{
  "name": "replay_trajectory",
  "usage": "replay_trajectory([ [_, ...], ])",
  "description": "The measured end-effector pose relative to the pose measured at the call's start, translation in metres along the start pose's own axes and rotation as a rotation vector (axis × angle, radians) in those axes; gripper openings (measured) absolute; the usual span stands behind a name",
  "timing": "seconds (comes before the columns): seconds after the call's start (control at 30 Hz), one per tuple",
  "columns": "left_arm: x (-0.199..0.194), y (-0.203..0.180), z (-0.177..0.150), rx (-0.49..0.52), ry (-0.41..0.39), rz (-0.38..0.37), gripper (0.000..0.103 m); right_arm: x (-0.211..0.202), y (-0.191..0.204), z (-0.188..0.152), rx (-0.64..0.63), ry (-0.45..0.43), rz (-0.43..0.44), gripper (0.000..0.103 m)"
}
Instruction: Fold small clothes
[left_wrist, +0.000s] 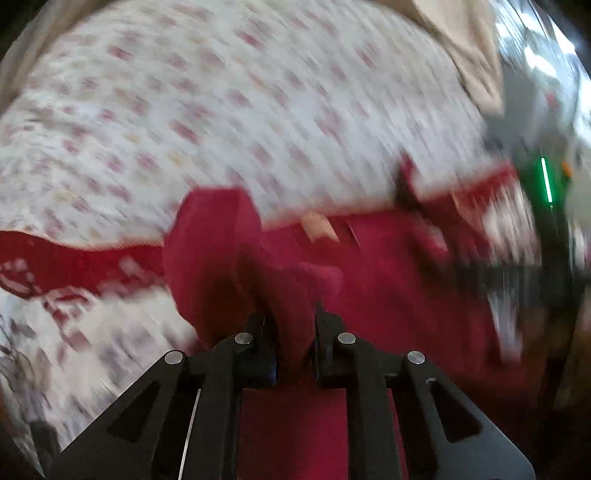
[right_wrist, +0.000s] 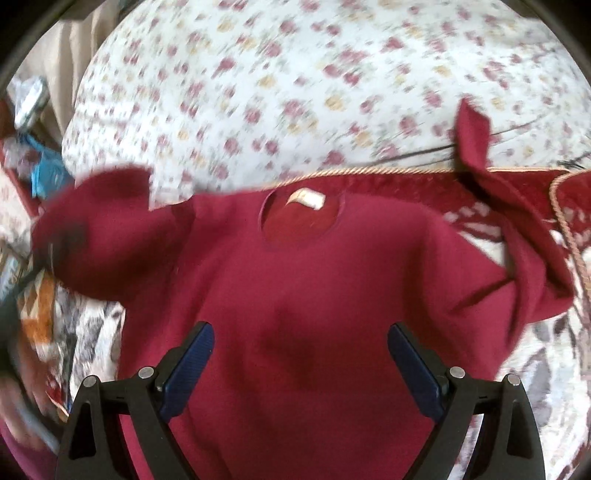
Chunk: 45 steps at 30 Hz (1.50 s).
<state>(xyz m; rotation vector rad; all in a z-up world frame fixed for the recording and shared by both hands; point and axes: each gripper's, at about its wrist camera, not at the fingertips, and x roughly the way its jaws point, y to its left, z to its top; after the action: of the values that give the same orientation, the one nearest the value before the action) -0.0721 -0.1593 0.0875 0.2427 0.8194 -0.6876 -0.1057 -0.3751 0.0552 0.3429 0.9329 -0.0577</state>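
The dark red sweater (right_wrist: 306, 280) lies spread on the bed, front up, neck hole and pale label (right_wrist: 306, 198) at the far side against the floral bedspread (right_wrist: 295, 92). I judge the fold barely begun: the body is still flat and open, and only the sleeves are off the flat. On the right of my right view a sleeve (right_wrist: 476, 140) stands up, its cuff lifted over the bedspread; the sleeve (right_wrist: 96, 229) on the left is blurred, and I cannot tell whether it has been laid across yet. Both sleeves and the body fold seem left to do.

My left gripper (left_wrist: 291, 314) has its fingers (left_wrist: 258, 325) drawn close together, pinching a bunch of the sweater's red cloth that rises between them. Everything there is smeared by motion, so which part of the garment I hold is unclear.

My right gripper (right_wrist: 301, 354) is spread wide, blue-padded fingers (right_wrist: 192, 354) well apart and holding nothing. It hangs over the near middle of the sweater's body; I cannot tell whether the pads touch the cloth.
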Motion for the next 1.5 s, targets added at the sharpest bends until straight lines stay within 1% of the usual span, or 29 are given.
replay_trajectory([
  [0.07,0.014,-0.017,-0.021,0.033,0.066,0.008,0.013,-0.006,-0.009,0.005,0.034,-0.019,-0.007,0.094],
  [0.13,0.021,-0.03,-0.035,0.063,0.107,0.064,0.018,-0.011,-0.014,0.01,0.066,-0.031,0.004,0.094],
  [0.17,0.022,-0.031,-0.036,0.063,0.12,0.068,0.02,-0.013,-0.014,0.012,0.071,-0.033,0.013,0.094],
  [0.2,0.02,-0.031,-0.038,0.049,0.128,0.057,0.029,-0.015,-0.01,0.015,0.06,-0.034,0.032,0.094],
  [0.23,0.017,-0.03,-0.039,0.036,0.13,0.046,0.044,-0.015,-0.004,0.017,0.041,-0.03,0.047,0.094],
  [0.3,0.012,-0.027,-0.042,0.008,0.111,0.043,0.057,-0.011,0.013,0.025,-0.019,-0.016,0.078,0.094],
  [0.37,0.01,-0.022,-0.045,-0.013,0.115,0.047,0.057,0.001,0.032,0.036,-0.061,0.012,0.117,0.094],
  [0.47,0.011,-0.017,-0.05,-0.031,0.126,0.035,0.057,0.023,0.061,0.051,-0.082,0.058,0.161,0.094],
  [0.6,0.014,-0.015,-0.049,-0.017,0.133,0.032,0.057,0.058,0.11,0.062,-0.145,0.125,0.24,0.094],
  [0.63,0.014,-0.013,-0.049,-0.02,0.133,0.03,0.057,0.073,0.123,0.06,-0.173,0.167,0.246,0.089],
  [0.67,0.013,-0.011,-0.048,-0.028,0.133,0.024,0.057,0.086,0.131,0.059,-0.202,0.198,0.224,0.052],
  [0.7,0.011,-0.007,-0.047,-0.043,0.131,0.018,0.057,0.098,0.141,0.055,-0.255,0.219,0.168,0.027],
  [0.73,0.008,-0.004,-0.047,-0.055,0.127,0.015,0.057,0.1,0.144,0.053,-0.278,0.216,0.147,0.015],
  [0.77,0.007,-0.001,-0.047,-0.063,0.124,0.015,0.057,0.095,0.143,0.053,-0.278,0.187,0.155,0.014],
  [0.8,0.003,0.003,-0.047,-0.071,0.119,0.017,0.057,0.08,0.138,0.054,-0.267,0.137,0.191,0.013],
  [0.87,-0.001,0.005,-0.048,-0.081,0.111,0.032,0.057,0.051,0.12,0.056,-0.234,0.062,0.209,0.012],
  [0.93,-0.001,0.01,-0.049,-0.096,0.116,0.057,0.056,0.011,0.087,0.058,-0.177,-0.043,0.218,0.012],
  [0.97,0.002,0.014,-0.05,-0.108,0.125,0.07,0.056,-0.005,0.071,0.058,-0.158,-0.087,0.198,0.012],
  [1.0,0.003,0.016,-0.051,-0.119,0.131,0.081,0.056,-0.018,0.052,0.056,-0.144,-0.124,0.159,0.012],
  [1.07,0.003,0.022,-0.052,-0.147,0.137,0.104,0.056,-0.036,0.016,0.047,-0.117,-0.151,0.046,0.012],
  [1.13,0.005,0.032,-0.053,-0.18,0.135,0.13,0.056,-0.043,-0.023,0.032,-0.061,-0.128,-0.048,0.012],
  [1.2,0.002,0.039,-0.055,-0.225,0.135,0.165,0.056,-0.042,-0.052,0.018,-0.016,-0.069,-0.122,0.012],
  [1.23,0.002,0.045,-0.056,-0.256,0.138,0.178,0.056,-0.039,-0.061,0.012,-0.004,-0.024,-0.134,0.016],
  [1.27,0.001,0.049,-0.057,-0.277,0.137,0.18,0.056,-0.039,-0.065,0.007,-0.001,0.01,-0.125,0.034],
  [1.3,0.0,0.054,-0.057,-0.305,0.129,0.177,0.056,-0.042,-0.065,0.003,-0.009,0.028,-0.111,0.047],
  [1.33,-0.003,0.057,-0.057,-0.317,0.119,0.177,0.056,-0.048,-0.06,0.001,-0.031,0.025,-0.098,0.065],
  [1.37,-0.004,0.059,-0.056,-0.323,0.109,0.182,0.056,-0.057,-0.053,0.001,-0.056,0.006,-0.074,0.067],
  [1.43,-0.006,0.063,-0.054,-0.337,0.094,0.187,0.056,-0.073,-0.034,0.008,-0.087,-0.034,0.034,0.068],
  [1.5,-0.008,0.067,-0.052,-0.359,0.083,0.185,0.056,-0.077,-0.01,0.017,-0.108,-0.046,0.163,0.068],
])
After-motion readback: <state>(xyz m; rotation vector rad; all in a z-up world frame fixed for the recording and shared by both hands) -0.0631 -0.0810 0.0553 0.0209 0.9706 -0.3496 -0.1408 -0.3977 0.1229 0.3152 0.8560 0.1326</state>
